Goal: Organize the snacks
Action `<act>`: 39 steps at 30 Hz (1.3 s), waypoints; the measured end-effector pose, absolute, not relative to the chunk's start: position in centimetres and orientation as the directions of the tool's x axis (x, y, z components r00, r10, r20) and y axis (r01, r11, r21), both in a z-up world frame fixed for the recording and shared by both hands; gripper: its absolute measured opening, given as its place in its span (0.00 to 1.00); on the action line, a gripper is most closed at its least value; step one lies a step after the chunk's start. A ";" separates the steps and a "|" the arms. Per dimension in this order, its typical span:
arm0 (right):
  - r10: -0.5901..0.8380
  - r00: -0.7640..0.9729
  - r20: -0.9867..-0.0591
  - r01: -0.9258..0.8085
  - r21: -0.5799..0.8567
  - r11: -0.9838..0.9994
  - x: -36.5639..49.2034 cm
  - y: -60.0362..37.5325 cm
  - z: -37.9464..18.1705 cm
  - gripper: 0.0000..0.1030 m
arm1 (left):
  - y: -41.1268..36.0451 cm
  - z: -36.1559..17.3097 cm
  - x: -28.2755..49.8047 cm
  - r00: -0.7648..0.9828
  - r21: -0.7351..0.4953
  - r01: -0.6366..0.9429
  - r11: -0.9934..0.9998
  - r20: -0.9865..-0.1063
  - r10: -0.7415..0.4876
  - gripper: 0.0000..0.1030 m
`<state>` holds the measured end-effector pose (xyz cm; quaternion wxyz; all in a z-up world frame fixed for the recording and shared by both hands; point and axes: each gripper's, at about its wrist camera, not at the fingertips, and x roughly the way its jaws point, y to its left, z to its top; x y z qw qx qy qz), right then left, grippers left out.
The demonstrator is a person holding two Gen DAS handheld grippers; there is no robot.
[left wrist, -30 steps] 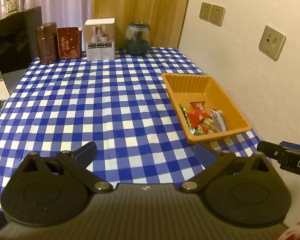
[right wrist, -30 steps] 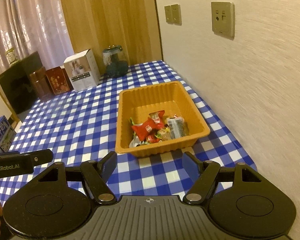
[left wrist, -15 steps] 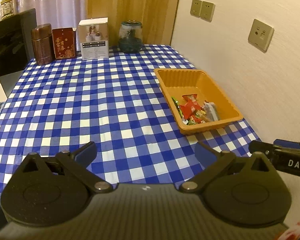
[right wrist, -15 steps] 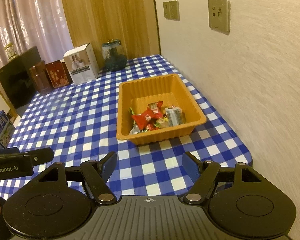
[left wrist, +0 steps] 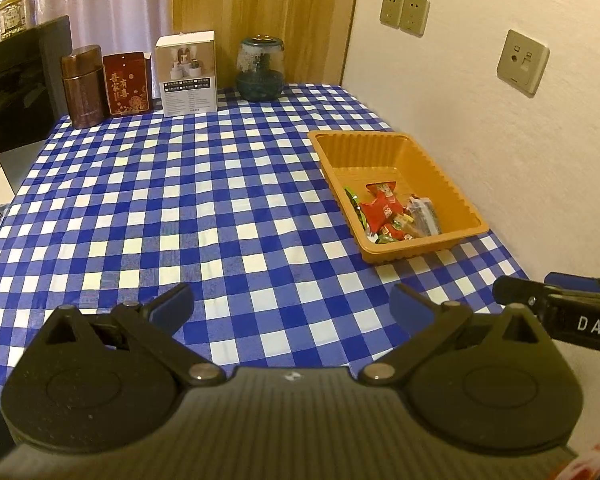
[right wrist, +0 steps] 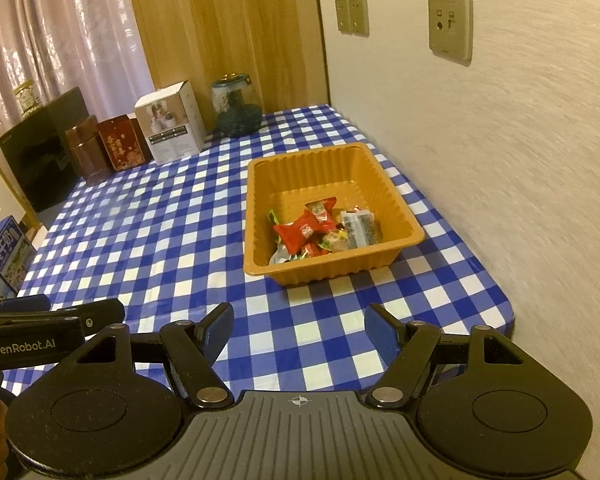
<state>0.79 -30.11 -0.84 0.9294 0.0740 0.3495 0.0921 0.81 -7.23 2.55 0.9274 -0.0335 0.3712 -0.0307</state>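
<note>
**K:** Both wrist views have pulled back from the table over the last second: the orange tray [right wrist: 414, 236] sits smaller and farther off in each, and more of the checked cloth [left wrist: 180, 200] shows at the near edge. Nothing on the table shifted.

**M:** Tool state?

**K:** Left gripper [left wrist: 292, 304] has its jaws spread wide, nothing between them. Right gripper [right wrist: 298, 330] is parted too, a bit narrower, also empty. Neither touches anything.

**M:** Where's the load?

**K:** Snack packets [right wrist: 320, 230] are all heaped in the near half of the tray; the far half is bare. Tray sits at the right side of the table, close to the wall [right wrist: 500, 160], long axis running near-to-far. I can't see a loose packet anywhere on the cloth.

**M:** Which hand's closer?

**K:** Right, I'd say. From it the tray lies straight ahead, a touch right of centre. From the left gripper it's off to the far right, well apart.

**M:** Clutter?

**K:** Boxes, tin and jar [left wrist: 260, 68] line the far edge, well clear of the tray.
</note>
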 end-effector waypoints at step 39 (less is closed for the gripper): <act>0.219 0.741 -0.634 -0.116 0.201 0.973 0.7 -30.1 -1.2 0.70 | -7.3 2.6 0.8 0.723 -0.084 0.030 0.996 -0.687 -0.080 1.00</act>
